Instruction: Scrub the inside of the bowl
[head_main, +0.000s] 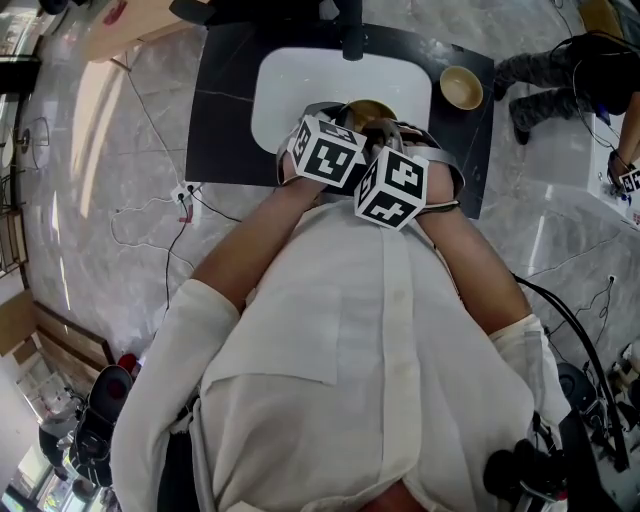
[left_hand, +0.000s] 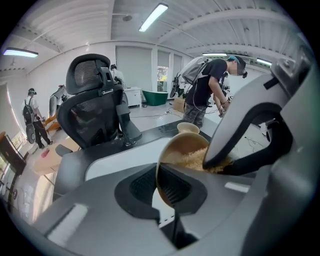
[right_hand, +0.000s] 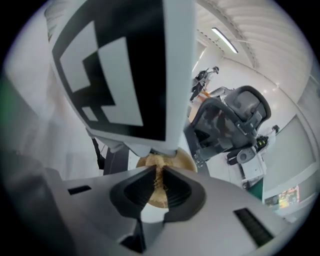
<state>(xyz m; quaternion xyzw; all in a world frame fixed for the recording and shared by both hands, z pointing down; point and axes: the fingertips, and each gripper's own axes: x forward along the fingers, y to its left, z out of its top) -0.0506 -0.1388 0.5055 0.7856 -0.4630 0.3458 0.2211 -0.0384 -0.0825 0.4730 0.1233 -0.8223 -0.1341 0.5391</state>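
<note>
Mid-scrub: the left hand-held gripper (left_hand: 165, 186) clamps the bowl (left_hand: 181, 146) by its rim, and the right hand-held gripper (right_hand: 158, 176) pinches what looks like a scrubber (left_hand: 192, 159) inside. Next, sweep round the wall.

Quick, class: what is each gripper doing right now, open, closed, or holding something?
Left gripper: closed on the rim of the tilted bowl.
Right gripper: closed on a fibrous scrubber.
</note>
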